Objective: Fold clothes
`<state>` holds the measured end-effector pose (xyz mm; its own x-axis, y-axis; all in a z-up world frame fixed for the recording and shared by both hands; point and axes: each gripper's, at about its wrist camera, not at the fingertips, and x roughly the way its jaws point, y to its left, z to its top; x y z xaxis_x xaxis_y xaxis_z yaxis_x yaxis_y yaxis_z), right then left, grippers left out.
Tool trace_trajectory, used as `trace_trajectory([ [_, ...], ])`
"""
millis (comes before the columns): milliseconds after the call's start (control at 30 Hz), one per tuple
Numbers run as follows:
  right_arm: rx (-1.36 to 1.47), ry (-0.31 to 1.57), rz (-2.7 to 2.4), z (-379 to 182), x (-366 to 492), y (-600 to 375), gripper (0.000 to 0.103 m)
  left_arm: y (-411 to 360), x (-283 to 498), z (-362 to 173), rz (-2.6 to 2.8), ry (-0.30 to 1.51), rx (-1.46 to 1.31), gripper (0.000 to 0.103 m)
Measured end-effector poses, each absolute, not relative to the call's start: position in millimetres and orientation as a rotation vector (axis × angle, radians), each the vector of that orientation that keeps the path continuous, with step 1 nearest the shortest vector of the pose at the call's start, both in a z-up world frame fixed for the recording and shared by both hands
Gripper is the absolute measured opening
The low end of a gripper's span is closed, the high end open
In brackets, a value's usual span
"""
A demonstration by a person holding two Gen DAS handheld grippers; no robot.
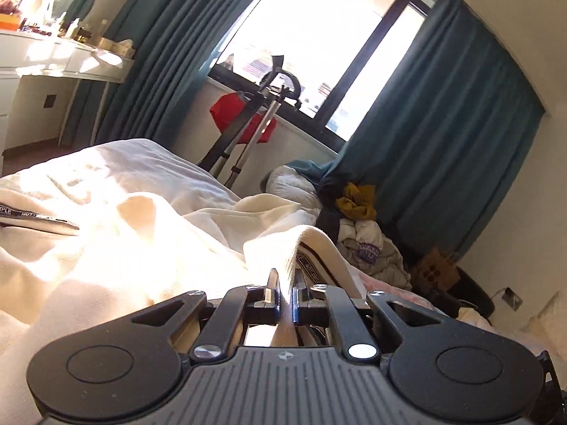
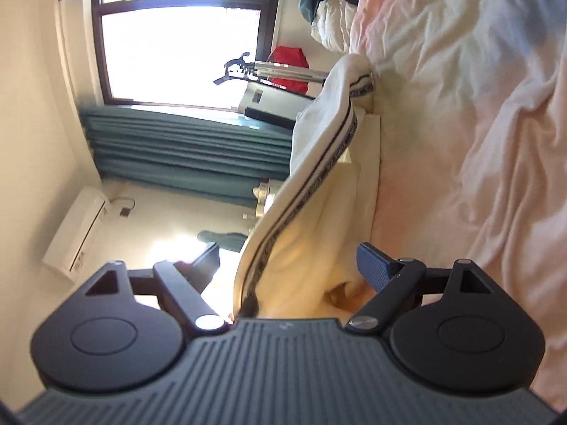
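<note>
A cream garment (image 1: 124, 233) with a dark lettered stripe (image 1: 313, 265) lies crumpled across the bed in the left wrist view. My left gripper (image 1: 285, 278) is shut on a raised fold of it, and the cloth runs up from between the pads. In the right wrist view, which is rolled sideways, the same cream garment (image 2: 319, 148) stretches away from me along the bed's edge, its stripe (image 2: 340, 141) showing. My right gripper (image 2: 288, 258) stands wide open around the near end of the cloth. The blue right pad (image 2: 372, 265) sits beside the fabric without pinching it.
The bed's pink-white sheet (image 2: 460, 106) is rumpled. A pile of other clothes (image 1: 361, 226) lies at its far corner by the teal curtains (image 1: 443, 124). A tripod stand (image 1: 255, 120) with something red stands before the window. A white dresser (image 1: 53, 56) is at the left.
</note>
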<state>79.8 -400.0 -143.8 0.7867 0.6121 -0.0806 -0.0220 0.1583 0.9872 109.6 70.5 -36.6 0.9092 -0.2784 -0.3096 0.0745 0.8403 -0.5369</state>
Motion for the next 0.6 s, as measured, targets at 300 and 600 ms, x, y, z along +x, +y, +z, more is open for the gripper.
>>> trace_trajectory([
  [300, 1.275, 0.587, 0.251, -170, 219, -366, 0.086, 112, 127, -60, -0.150, 0.447, -0.578, 0.007],
  [600, 1.349, 0.441, 0.116, -198, 285, -356, 0.039, 100, 150, -67, -0.157, 0.429, -0.503, 0.007],
])
